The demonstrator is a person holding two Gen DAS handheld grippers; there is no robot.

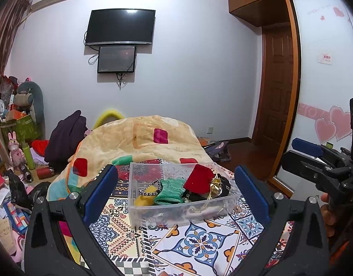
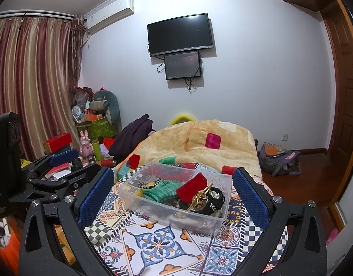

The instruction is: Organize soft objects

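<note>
A clear plastic bin [image 1: 139, 209] [image 2: 153, 216] stands on a patterned cloth [image 1: 199, 243] on the bed. It holds a red pouch [image 1: 198, 179] [image 2: 191, 187], a green knitted piece [image 1: 170, 192] [image 2: 162, 189], a yellow item [image 1: 145, 197], a black item [image 2: 213, 201] and a gold bow [image 2: 199, 199]. My left gripper [image 1: 175, 193] is open and empty, its fingers either side of the bin, a little short of it. My right gripper [image 2: 173, 195] is open and empty, likewise framing the bin. The right gripper shows at the right edge of the left wrist view [image 1: 314, 154].
A cream blanket with red patches [image 1: 139, 138] [image 2: 199, 138] is heaped behind the bin. A dark garment [image 1: 66, 133] and cluttered toys and boxes [image 1: 18, 124] lie left of the bed. A bag [image 2: 280, 161] sits on the wood floor at right. A wardrobe [image 1: 325, 69] stands right.
</note>
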